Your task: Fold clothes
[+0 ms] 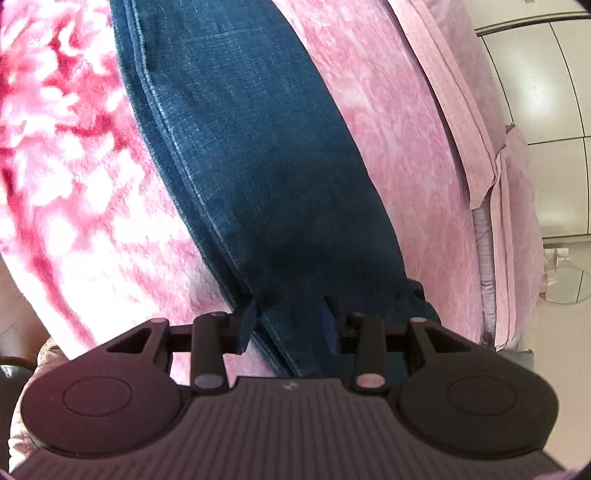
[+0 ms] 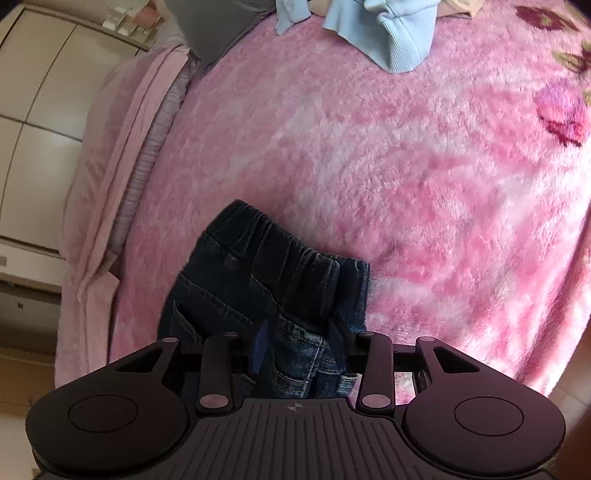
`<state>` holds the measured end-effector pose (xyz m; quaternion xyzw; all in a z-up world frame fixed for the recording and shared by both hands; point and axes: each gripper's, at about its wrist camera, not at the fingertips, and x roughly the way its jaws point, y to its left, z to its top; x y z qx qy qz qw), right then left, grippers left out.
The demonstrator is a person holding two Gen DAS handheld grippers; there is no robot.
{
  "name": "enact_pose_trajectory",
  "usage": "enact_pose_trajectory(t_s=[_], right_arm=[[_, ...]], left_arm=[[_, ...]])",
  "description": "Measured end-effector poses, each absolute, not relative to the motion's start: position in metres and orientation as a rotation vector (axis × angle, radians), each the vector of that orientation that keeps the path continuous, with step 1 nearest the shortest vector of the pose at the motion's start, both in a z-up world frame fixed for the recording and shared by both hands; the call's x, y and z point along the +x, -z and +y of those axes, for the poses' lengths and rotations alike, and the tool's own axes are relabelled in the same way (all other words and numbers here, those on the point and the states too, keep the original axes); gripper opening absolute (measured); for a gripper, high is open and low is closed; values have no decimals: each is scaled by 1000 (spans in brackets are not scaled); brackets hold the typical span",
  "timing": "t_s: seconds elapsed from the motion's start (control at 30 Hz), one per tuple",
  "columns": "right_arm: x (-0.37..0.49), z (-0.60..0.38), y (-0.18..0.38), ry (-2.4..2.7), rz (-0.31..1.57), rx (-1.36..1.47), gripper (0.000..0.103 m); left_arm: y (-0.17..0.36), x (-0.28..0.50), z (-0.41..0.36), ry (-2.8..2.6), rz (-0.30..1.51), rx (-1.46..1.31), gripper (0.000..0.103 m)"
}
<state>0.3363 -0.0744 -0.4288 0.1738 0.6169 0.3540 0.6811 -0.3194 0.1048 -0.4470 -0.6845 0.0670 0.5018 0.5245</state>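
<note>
Dark blue jeans lie on a fluffy pink blanket (image 1: 388, 129). In the left wrist view one jeans leg (image 1: 240, 147) runs diagonally from the top left down to my left gripper (image 1: 290, 317), which is open with the leg's lower end between its fingers. In the right wrist view the elastic waistband and pockets of the jeans (image 2: 258, 266) lie just ahead of my right gripper (image 2: 300, 343). It is open too, its fingers straddling the denim near the waist. The gripper bodies hide the cloth closest to them.
A light blue ribbed garment (image 2: 395, 33) and a grey cloth (image 2: 214, 26) lie at the far edge of the blanket. A pale pink sheet (image 2: 122, 155) hangs over the bed's side. White cabinet doors (image 2: 37, 110) stand beyond it.
</note>
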Motion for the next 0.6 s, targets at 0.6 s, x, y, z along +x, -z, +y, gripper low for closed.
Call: enact_pose_trajectory(t_s=[0.6], right_arm=[[335,-88,420,-820,1385,529,48]], left_arm=[[456,-318,99,-1251,87,-1665,19]])
